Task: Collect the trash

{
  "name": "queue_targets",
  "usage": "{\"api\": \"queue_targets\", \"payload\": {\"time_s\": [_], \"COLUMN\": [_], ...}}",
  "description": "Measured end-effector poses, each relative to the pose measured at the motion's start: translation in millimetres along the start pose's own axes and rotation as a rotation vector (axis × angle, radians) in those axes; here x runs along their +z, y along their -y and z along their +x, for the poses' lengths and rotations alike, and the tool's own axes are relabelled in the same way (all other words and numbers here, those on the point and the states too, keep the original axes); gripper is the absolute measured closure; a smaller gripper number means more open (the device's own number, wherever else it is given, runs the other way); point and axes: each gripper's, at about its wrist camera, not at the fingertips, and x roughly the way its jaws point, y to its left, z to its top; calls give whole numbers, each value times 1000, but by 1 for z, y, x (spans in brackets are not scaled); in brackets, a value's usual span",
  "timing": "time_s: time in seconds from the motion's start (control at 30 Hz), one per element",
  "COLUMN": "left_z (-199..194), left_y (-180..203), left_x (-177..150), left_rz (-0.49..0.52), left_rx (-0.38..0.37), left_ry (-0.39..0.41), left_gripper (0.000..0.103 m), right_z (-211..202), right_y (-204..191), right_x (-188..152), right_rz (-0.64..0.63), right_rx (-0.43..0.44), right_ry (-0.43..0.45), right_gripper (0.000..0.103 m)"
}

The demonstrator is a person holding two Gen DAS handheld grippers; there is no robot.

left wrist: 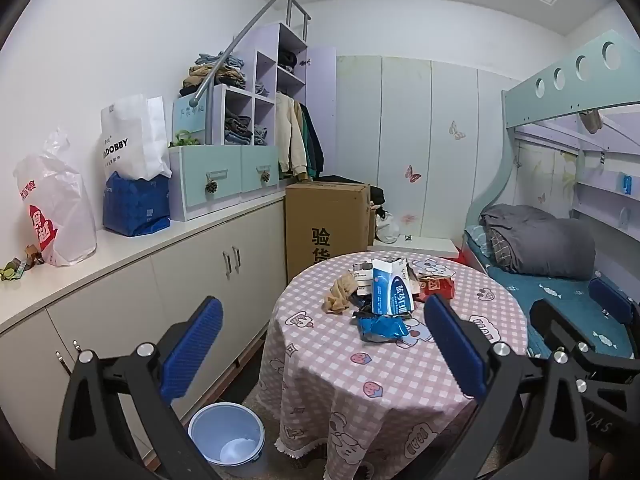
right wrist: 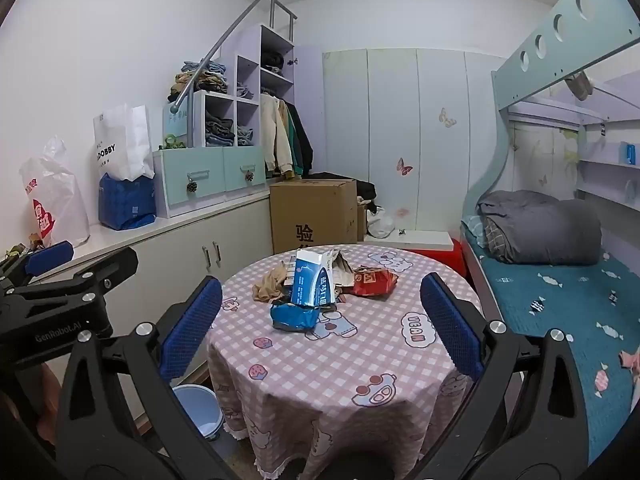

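A pile of trash lies on the round table (left wrist: 360, 380) (right wrist: 320, 364) with a pink checked cloth: a blue-and-white carton (left wrist: 390, 292) (right wrist: 314, 282), a crumpled blue wrapper (left wrist: 382, 328) (right wrist: 294, 316), a beige stocking (left wrist: 342, 294) (right wrist: 270, 284) and a red packet (left wrist: 438, 286) (right wrist: 372, 280). A blue bin (left wrist: 226, 432) (right wrist: 198, 410) stands on the floor left of the table. My left gripper (left wrist: 320, 348) is open and empty, short of the table. My right gripper (right wrist: 320, 328) is open and empty, beside the left one.
A white cabinet counter (left wrist: 132, 248) runs along the left wall with plastic and paper bags (left wrist: 60, 208). A cardboard box (left wrist: 326, 224) stands behind the table. A bunk bed (left wrist: 560, 280) with a grey quilt is at the right.
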Motion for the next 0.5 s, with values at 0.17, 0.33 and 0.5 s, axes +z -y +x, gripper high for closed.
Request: {"api": "queue_targets", "payload": {"time_s": [0.17,0.33,0.5], "left_z": [0,-1,-1], "left_y": [0,0,-1], "left_x": [0,0,0], "left_rz": [3,5,4], "left_rx": [0,0,2], "left_ry": [2,2,0], "left_gripper": [4,4,4], "right_z": [-1,0,1], "right_y": [-1,-1,-1], "right_x": [1,1,1], "right_rz": [-3,-3,-3], "right_rx": [-2,-1,-3], "right_ry": [4,-3,-5], "right_gripper": [6,6,6]}}
